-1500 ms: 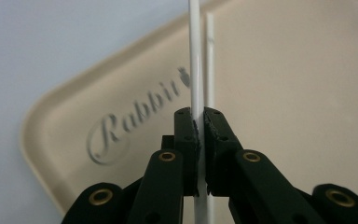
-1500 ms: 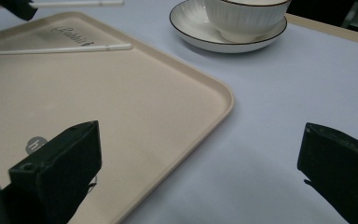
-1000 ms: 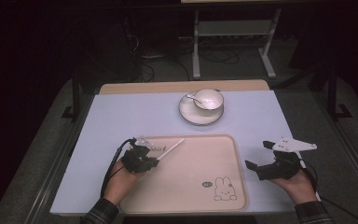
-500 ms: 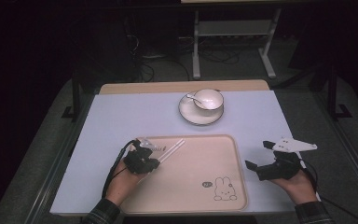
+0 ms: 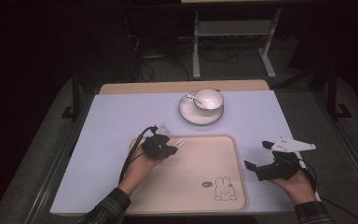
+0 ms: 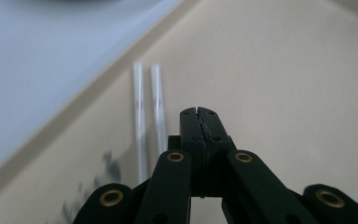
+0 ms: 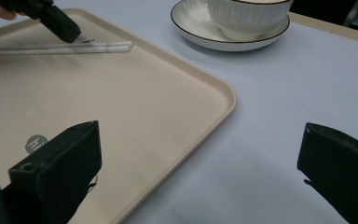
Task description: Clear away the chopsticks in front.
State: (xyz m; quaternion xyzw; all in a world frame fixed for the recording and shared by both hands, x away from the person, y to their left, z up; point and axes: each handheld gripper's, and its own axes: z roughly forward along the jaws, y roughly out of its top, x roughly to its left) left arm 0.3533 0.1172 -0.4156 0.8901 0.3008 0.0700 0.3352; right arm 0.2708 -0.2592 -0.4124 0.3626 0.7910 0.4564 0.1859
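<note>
From above, the left claw [image 5: 170, 150] hovers at the tray's [image 5: 223, 144] far left corner, over the chopsticks [image 5: 181, 142]. Its own view: jaws pressed together, empty, chopsticks [image 6: 147, 107] lying just beside. Right claw [image 7: 200, 177]: spread wide over the table [image 7: 270, 116].

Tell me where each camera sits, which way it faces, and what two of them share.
High view: above the near edge, facing forward and down on the tray, cup, both hands, left tool and right tool.
Left gripper view: on the left tool, jaws shut, facing the chopsticks on the tray.
Right gripper view: on the open right tool, facing across the tray corner to the cup and saucer.
Shared: both gripper views show the chopsticks.
</note>
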